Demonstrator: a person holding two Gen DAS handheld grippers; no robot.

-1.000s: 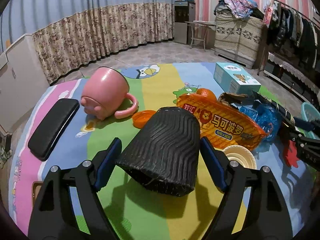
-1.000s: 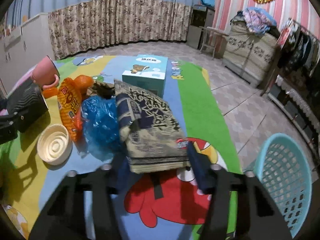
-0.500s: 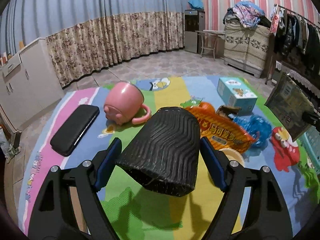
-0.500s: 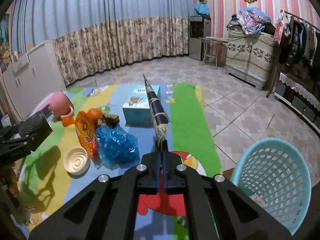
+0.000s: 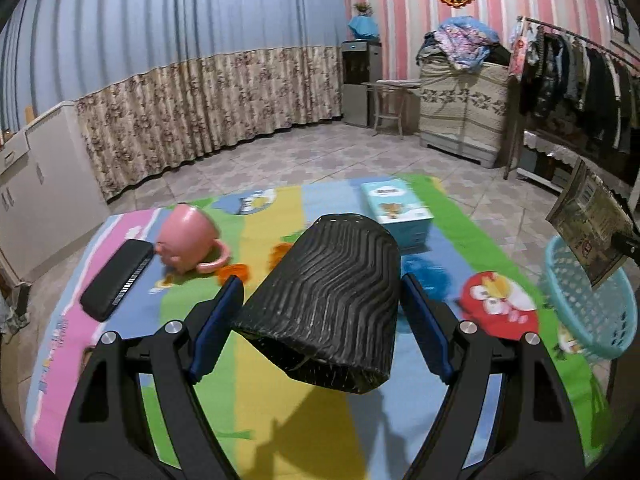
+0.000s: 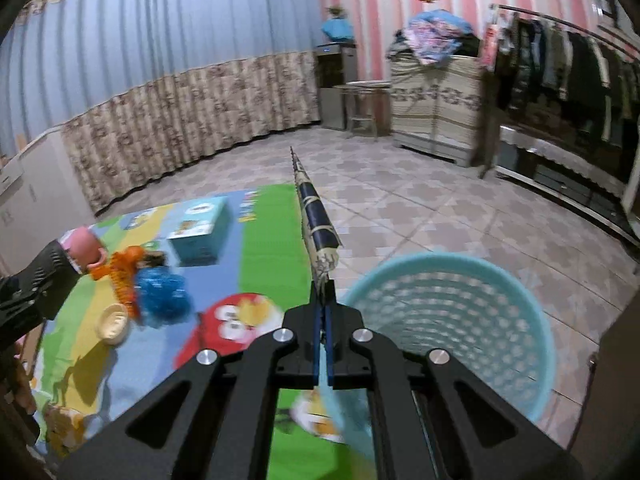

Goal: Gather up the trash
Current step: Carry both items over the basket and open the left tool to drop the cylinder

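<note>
My left gripper (image 5: 320,316) is shut on a black ribbed cup (image 5: 328,300), which lies tilted between the blue pads, above the colourful mat (image 5: 260,400). My right gripper (image 6: 322,300) is shut on a flat dark-blue and tan snack wrapper (image 6: 316,216). In the right wrist view the wrapper stands edge-on beside the left rim of the teal basket (image 6: 532,320). In the left wrist view the same wrapper (image 5: 588,224) hangs just above the basket (image 5: 592,304) at the far right.
On the mat lie a pink mug (image 5: 186,236), a black case (image 5: 118,280), a tissue box (image 5: 396,208), an orange snack bag (image 6: 124,276), a blue plastic bag (image 6: 164,292) and a cream lid (image 6: 114,324). A clothes rack (image 6: 580,68) lines the right wall.
Both grippers rose and drew back from the mat. The right gripper closed on the wrapper, lifted it, turned it on edge and swung it right to the basket. The cup stayed in the left gripper.
</note>
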